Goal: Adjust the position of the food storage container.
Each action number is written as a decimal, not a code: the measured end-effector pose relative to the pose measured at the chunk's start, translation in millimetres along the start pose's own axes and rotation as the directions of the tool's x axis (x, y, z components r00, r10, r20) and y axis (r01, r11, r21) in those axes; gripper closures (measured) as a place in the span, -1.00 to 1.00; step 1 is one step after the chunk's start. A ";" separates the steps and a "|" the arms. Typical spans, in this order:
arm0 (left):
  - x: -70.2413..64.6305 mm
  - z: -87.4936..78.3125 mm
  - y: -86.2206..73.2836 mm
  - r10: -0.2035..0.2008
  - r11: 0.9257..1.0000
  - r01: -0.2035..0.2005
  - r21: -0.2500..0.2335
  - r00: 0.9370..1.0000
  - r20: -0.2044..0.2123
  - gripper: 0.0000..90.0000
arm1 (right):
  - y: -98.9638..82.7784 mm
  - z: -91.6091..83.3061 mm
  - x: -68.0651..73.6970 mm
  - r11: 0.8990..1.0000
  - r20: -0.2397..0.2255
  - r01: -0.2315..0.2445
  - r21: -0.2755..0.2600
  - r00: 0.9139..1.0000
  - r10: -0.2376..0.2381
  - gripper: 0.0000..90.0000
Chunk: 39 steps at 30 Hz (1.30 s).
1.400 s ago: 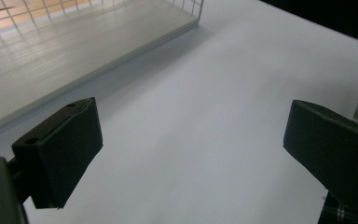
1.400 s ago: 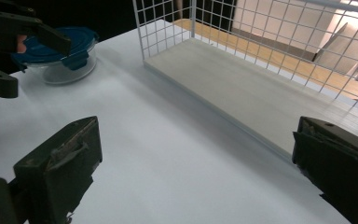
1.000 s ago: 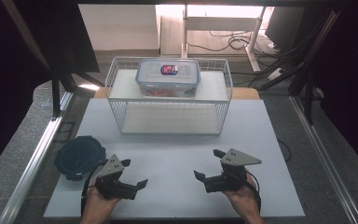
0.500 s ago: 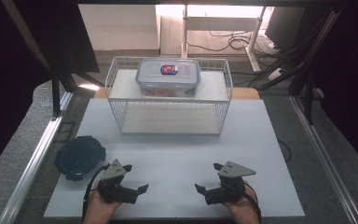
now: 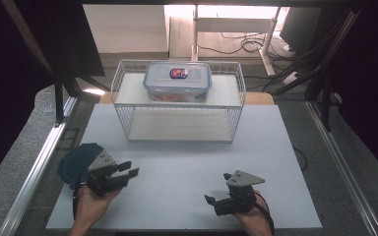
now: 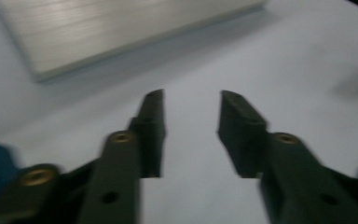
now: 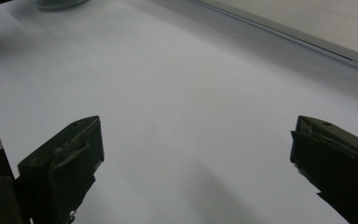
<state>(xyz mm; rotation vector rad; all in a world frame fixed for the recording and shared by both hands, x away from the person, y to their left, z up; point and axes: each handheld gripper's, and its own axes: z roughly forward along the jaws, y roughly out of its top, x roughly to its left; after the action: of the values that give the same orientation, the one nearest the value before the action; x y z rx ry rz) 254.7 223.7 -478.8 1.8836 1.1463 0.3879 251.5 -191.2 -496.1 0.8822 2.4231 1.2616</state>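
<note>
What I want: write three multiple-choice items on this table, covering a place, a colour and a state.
1. The lidded box stands: A in the wire basket; B on the bare table; C on the floor.
2. The round dish is: A red; B dark blue; C yellow.
3. The right gripper has its jaws: A shut on the box; B shut on the dish; C open, empty.
A, wire walls surround it; B, its colour in the high view; C, bare table shows between them.

White table (image 5: 275, 162), wire basket (image 5: 236, 105) at its far edge, blue lid (image 5: 74, 162) near left
</note>
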 end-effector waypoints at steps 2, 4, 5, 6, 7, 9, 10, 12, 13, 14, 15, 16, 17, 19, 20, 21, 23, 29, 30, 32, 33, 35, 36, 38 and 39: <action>12.0 -3.2 3.8 -0.030 1.000 0.030 0.001 0.999 -0.026 0.68 | -0.3 1.1 0.7 1.000 0.006 0.011 0.011 1.000 -0.011 -0.93; 22.8 -7.9 6.1 -0.040 0.999 0.040 0.000 0.997 -0.058 0.86 | -0.6 2.1 1.8 0.999 0.014 0.024 0.024 1.000 -0.024 -0.93; 28.2 -10.7 6.3 -0.044 0.999 0.044 0.000 0.996 -0.074 0.94 | -0.8 2.3 1.9 0.999 0.016 0.031 0.026 0.999 -0.031 -0.93; 32.2 -12.8 5.9 -0.041 0.999 0.041 0.001 0.995 -0.090 0.99 | -0.8 2.2 1.9 0.999 0.016 0.032 0.030 0.999 -0.033 -0.93; 39.3 -16.1 4.5 -0.038 0.999 0.039 0.005 0.992 -0.122 0.99 | -0.9 2.3 1.9 0.999 0.015 0.032 0.030 0.999 -0.032 -0.93; 51.7 -21.4 0.8 -0.052 0.999 0.053 0.003 0.987 -0.154 0.99 | -1.2 2.6 1.6 0.999 0.018 0.031 0.034 0.999 -0.031 -0.92; 61.5 -25.6 -2.5 -0.073 0.997 0.074 -0.003 0.982 -0.174 0.99 | -1.4 3.0 1.5 0.999 0.019 0.031 0.034 0.999 -0.032 -0.92; 76.2 -33.8 -8.2 -0.102 0.995 0.100 -0.018 0.972 -0.212 1.00 | -1.8 3.3 1.6 0.999 0.023 0.034 0.042 0.999 -0.035 -0.92; 83.0 -38.5 -11.0 -0.116 0.993 0.113 -0.026 0.966 -0.232 0.99 | -1.8 3.4 1.7 0.998 0.025 0.036 0.047 0.999 -0.037 -0.91; 89.5 -43.6 -13.8 -0.127 0.992 0.122 -0.036 0.959 -0.254 1.00 | -1.9 3.6 1.9 0.998 0.024 0.035 0.049 0.999 -0.037 -0.91; 95.6 -48.6 -16.6 -0.141 0.990 0.133 -0.047 0.951 -0.276 1.00 | -2.0 4.0 1.9 0.998 0.024 0.037 0.051 0.999 -0.038 -0.91; 101.3 -53.7 -19.4 -0.153 0.988 0.143 -0.057 0.942 -0.298 0.99 | -2.2 4.4 1.8 0.998 0.025 0.040 0.054 0.999 -0.041 -0.91; 106.5 -58.4 -22.5 -0.164 0.986 0.151 -0.065 0.933 -0.321 0.99 | -2.3 4.8 1.8 0.997 0.024 0.041 0.058 0.999 -0.042 -0.91; 116.4 -66.0 -29.0 -0.190 0.982 0.172 -0.083 0.912 -0.362 0.99 | -2.8 5.6 1.7 0.997 0.024 0.042 0.067 0.999 -0.044 -0.91; 120.9 -68.9 -32.5 -0.203 0.979 0.180 -0.094 0.902 -0.381 0.99 | -3.0 6.0 1.7 0.997 0.025 0.042 0.070 0.999 -0.044 -0.91; 125.3 -71.0 -35.9 -0.211 0.977 0.187 -0.099 0.892 -0.401 0.99 | -3.2 6.3 1.7 0.996 0.025 0.042 0.073 0.999 -0.044 -0.90; 133.1 -73.3 -42.3 -0.237 0.972 0.207 -0.115 0.871 -0.431 0.99 | -3.5 6.8 1.7 0.996 0.026 0.043 0.076 0.999 -0.045 -0.90; 149.3 -70.1 -54.0 -0.266 0.963 0.247 -0.103 0.840 -0.473 1.00 | -4.0 8.6 2.3 0.995 0.022 0.048 0.088 0.999 -0.050 -0.90; 152.1 -68.9 -55.7 -0.272 0.961 0.258 -0.097 0.837 -0.475 1.00 | -4.1 8.9 2.4 0.995 0.023 0.049 0.090 0.998 -0.051 -0.89; 158.0 -64.8 -58.9 -0.302 0.952 0.291 -0.095 0.840 -0.451 1.00 | -4.5 9.7 2.4 0.994 0.019 0.052 0.097 0.998 -0.054 -0.88; 158.5 -63.3 -58.8 -0.298 0.953 0.289 -0.091 0.839 -0.455 1.00 | -4.6 10.0 2.4 0.994 0.018 0.051 0.100 0.998 -0.054 -0.88; 159.0 -63.1 -57.8 -0.306 0.951 0.295 -0.096 0.840 -0.448 1.00 | -4.8 10.5 2.3 0.993 0.020 0.054 0.103 0.998 -0.056 -0.88; 158.7 -62.6 -57.5 -0.307 0.950 0.297 -0.095 0.839 -0.450 1.00 | -4.9 10.7 2.3 0.993 0.020 0.053 0.105 0.998 -0.056 -0.88; 158.4 -62.1 -57.5 -0.316 0.947 0.304 -0.101 0.837 -0.446 1.00 | -4.9 11.1 2.3 0.993 0.019 0.053 0.105 0.998 -0.056 -0.88; 158.4 -61.4 -57.6 -0.321 0.946 0.308 -0.103 0.839 -0.440 1.00 | -4.9 11.1 2.1 0.993 0.020 0.054 0.108 0.998 -0.056 -0.88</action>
<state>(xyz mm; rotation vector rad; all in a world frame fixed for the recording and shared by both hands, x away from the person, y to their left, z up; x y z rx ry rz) 266.7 398.7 -516.3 1.5761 1.7241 0.6738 253.4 -184.8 -506.5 0.8466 2.4987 1.1051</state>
